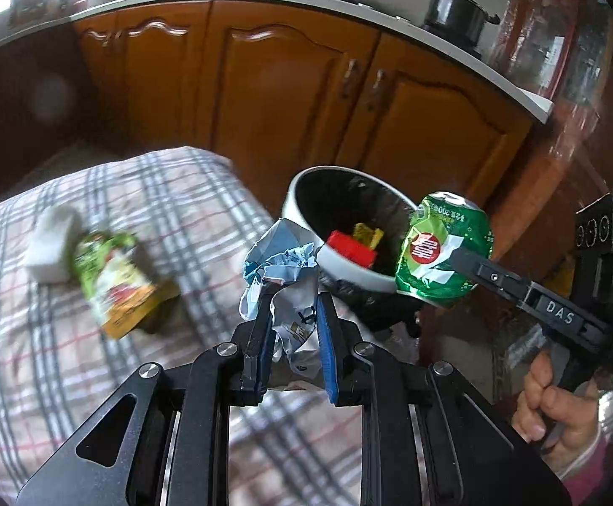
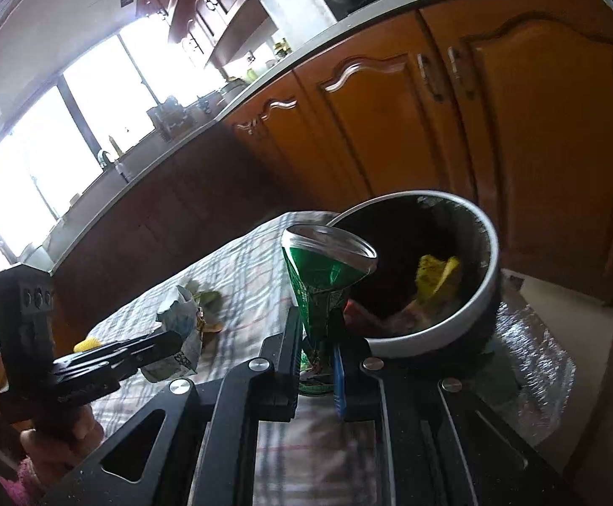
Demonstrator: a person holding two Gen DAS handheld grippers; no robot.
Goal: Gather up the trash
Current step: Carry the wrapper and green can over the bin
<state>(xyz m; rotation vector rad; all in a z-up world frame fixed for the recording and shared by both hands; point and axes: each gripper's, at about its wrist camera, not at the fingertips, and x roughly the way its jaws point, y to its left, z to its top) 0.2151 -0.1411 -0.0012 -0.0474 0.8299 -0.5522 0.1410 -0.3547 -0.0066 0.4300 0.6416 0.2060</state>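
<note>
My left gripper [image 1: 294, 308] is shut on a crumpled blue-and-white paper wrapper [image 1: 281, 261], lifted above the checked tablecloth [image 1: 159, 202] close to the bin's near-left rim. My right gripper [image 2: 317, 320] is shut on a crushed green can [image 2: 323, 278], held at the near rim of the round white bin [image 2: 490, 253]. In the left wrist view the can [image 1: 441, 248] hangs over the right edge of the bin [image 1: 298, 202], which holds a red piece [image 1: 350, 246] and a yellow-green scrap [image 1: 367, 234].
A green snack packet [image 1: 112, 278] and a white block [image 1: 51, 248] lie on the cloth to the left. Wooden cabinet doors [image 1: 289, 97] and a counter with a black pot [image 1: 458, 12] stand behind. Shiny foil [image 2: 530, 362] lies under the bin.
</note>
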